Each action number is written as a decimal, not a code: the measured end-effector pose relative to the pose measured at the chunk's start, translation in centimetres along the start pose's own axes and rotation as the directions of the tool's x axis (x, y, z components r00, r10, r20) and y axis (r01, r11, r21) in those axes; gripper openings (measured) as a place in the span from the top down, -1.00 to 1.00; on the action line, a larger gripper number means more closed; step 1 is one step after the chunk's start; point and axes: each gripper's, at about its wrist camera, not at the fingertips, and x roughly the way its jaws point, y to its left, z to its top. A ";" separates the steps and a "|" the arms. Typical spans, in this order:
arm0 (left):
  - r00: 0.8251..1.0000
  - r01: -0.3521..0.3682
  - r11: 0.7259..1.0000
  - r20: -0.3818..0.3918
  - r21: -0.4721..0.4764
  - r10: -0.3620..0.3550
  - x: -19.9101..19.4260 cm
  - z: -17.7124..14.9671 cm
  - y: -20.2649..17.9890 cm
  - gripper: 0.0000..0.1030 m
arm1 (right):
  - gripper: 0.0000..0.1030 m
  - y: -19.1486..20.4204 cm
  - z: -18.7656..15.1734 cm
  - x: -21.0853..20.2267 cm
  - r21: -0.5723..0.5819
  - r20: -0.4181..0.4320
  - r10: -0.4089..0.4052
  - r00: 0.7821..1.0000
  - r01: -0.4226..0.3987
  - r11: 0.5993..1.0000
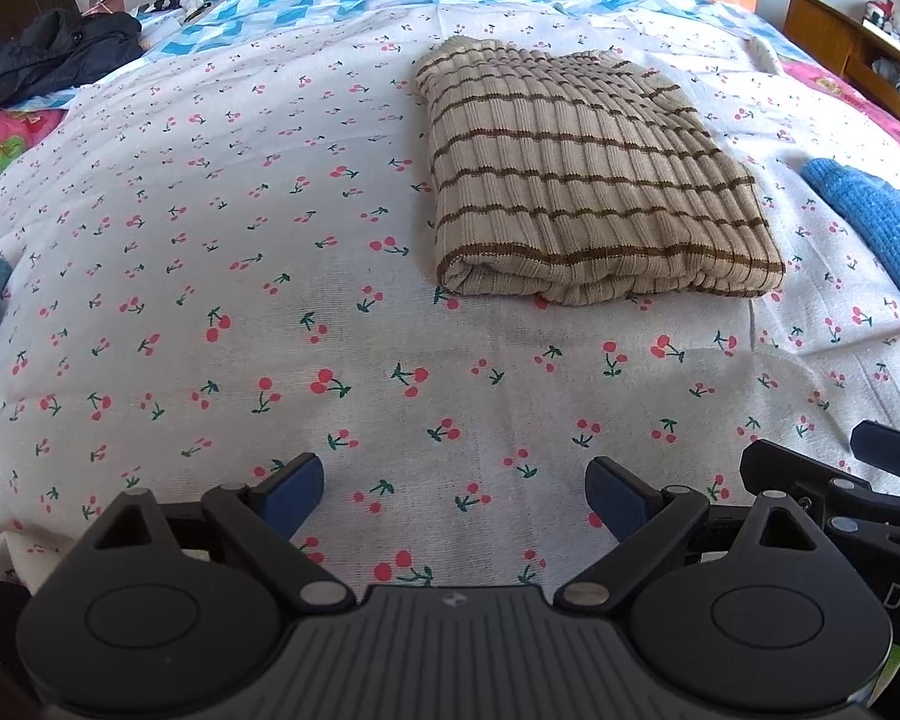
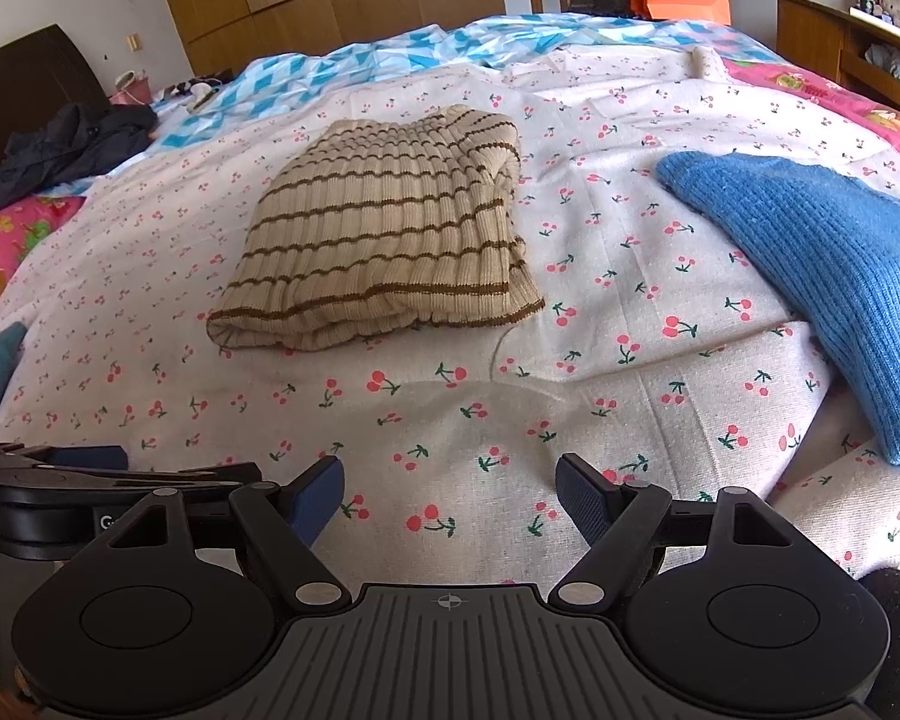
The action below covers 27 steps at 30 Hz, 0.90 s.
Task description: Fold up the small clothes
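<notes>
Nearest, the left gripper (image 1: pixel 454 495) and right gripper (image 2: pixel 450 495) hover side by side over the bed (image 2: pixel 510 420), fingers apart and empty. The striped sweater (image 2: pixel 384 252) lies folded mid-bed, seemingly finished; the blue sweater (image 2: pixel 822 294) sprawls to the right, probably next.

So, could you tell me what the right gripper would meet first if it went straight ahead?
Probably the cherry-print sheet, then the folded striped sweater; the open right gripper holds nothing, though depth is uncertain.
</notes>
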 end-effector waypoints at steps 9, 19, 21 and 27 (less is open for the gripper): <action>1.000 -0.011 1.000 0.000 0.010 0.011 0.1 -0.3 -0.2 -0.92 | -0.54 0.0 -0.4 0.1 0.002 0.003 -0.001 1.000 0.001 1.000; 1.000 -0.014 1.000 0.001 0.011 0.014 0.0 -0.4 -0.2 -0.92 | -0.54 -0.1 -0.6 0.1 0.004 0.004 0.000 1.000 0.000 1.000; 1.000 -0.014 1.000 0.002 0.011 0.014 0.0 -0.4 -0.2 -0.92 | -0.54 -0.1 -0.6 0.1 0.003 0.003 0.000 1.000 0.000 1.000; 1.000 -0.012 1.000 0.001 0.009 0.012 0.0 -0.5 -0.2 -0.92 | -0.54 -0.1 -0.6 0.1 0.006 0.004 0.001 1.000 -0.001 1.000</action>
